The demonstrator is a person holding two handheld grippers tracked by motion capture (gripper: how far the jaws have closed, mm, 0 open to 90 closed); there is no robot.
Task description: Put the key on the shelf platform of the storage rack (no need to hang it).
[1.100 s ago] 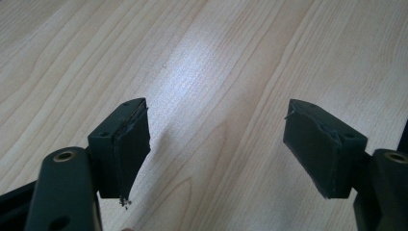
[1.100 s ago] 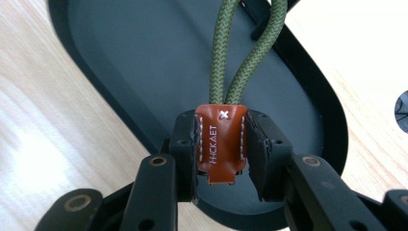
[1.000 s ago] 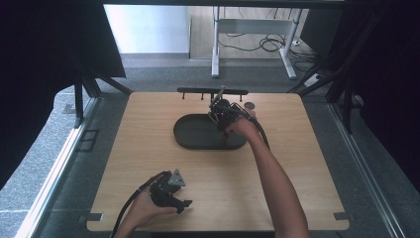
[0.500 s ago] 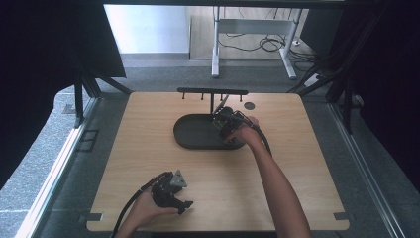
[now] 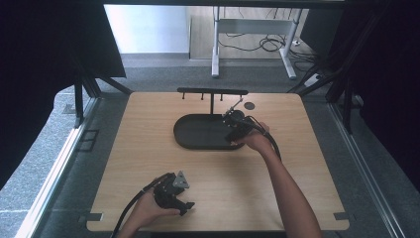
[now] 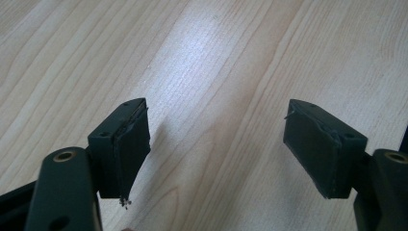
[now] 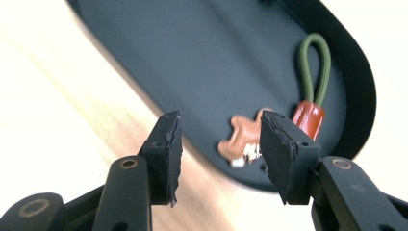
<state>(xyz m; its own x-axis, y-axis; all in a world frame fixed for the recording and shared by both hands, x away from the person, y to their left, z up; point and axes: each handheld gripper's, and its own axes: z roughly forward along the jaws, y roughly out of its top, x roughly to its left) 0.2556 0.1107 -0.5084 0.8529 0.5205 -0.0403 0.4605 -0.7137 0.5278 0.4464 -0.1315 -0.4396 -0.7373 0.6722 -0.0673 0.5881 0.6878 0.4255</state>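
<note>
**Charm lies in the black tray; both grippers stand open**

A light wooden table (image 5: 148,163) takes up the middle of the high view, its grain running in pale streaks. Grey carpet borders it, with dark curtains at the left and right edges of the frame. At the top, beyond the table, a white desk frame (image 5: 252,39) stands on a bare floor with cables beneath it.

Just above the centre of the high view sits an oval black tray (image 5: 198,134). A thin black rack (image 5: 212,92) with small pegs rises right behind it. A small dark disc (image 5: 249,105) lies on the wood to the upper right of the tray.

In the right gripper view the tray (image 7: 192,62) fills the upper part of the frame. Inside it, near its curved end at right, lies a small charm (image 7: 243,137): an orange-brown figure, next to a red sleeve and a green cord loop (image 7: 315,65) that points toward the top of the frame.

The right gripper (image 5: 235,124) hovers at the tray's right end; its jaws have just been opening and now stand apart, pressing on nothing, with the charm seen in the tray beyond them (image 7: 219,154).

The left gripper (image 5: 173,191) rests at the lower left of the table, well apart from the tray. Its jaws gape wide over bare wood (image 6: 216,149).
</note>
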